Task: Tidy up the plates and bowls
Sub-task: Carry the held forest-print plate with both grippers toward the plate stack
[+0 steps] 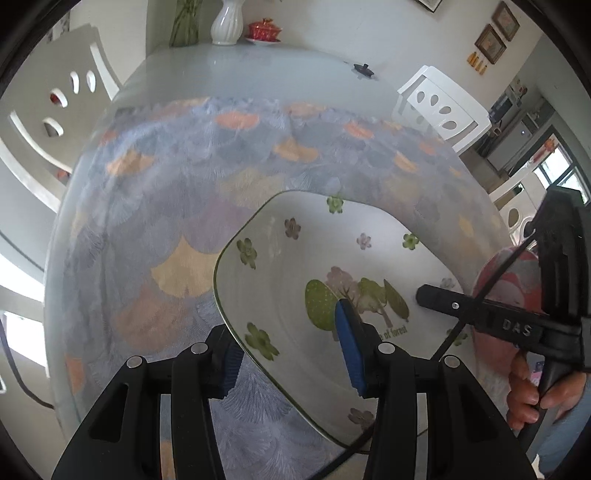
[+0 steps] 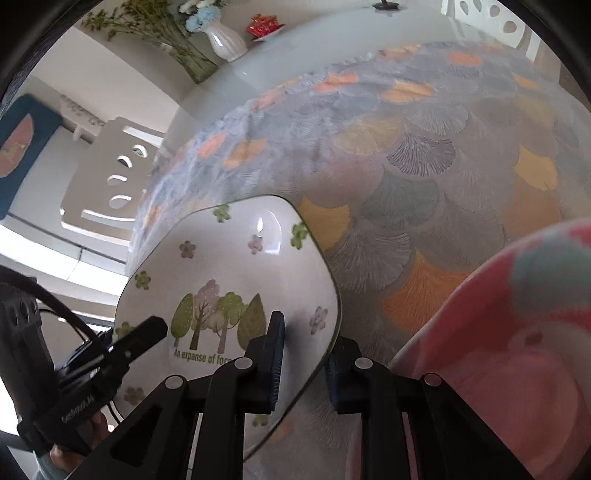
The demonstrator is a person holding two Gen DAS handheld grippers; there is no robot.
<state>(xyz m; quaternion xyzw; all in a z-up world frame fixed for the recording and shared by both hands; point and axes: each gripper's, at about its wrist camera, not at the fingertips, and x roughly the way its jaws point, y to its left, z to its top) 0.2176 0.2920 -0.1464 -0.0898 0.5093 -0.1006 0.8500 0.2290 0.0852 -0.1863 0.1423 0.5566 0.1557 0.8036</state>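
Note:
A square white plate with printed trees and small flowers [image 1: 295,280] is held tilted above the patterned tablecloth. My left gripper [image 1: 291,350] straddles its left edge, one blue pad above the plate and one below. My right gripper [image 2: 306,365] straddles the plate [image 2: 229,266] at its right edge in the same way. Both sets of jaws look closed on the rim. The right gripper's black finger [image 1: 443,301] shows over the plate in the left wrist view. A pink patterned bowl or plate [image 2: 517,332] sits close at the right.
The tablecloth [image 1: 177,206] covers a glass-topped table. A white vase [image 1: 226,22], a red lidded cup [image 1: 263,31] and a small black object [image 1: 364,70] stand at the far end. White chairs [image 1: 439,107] surround the table.

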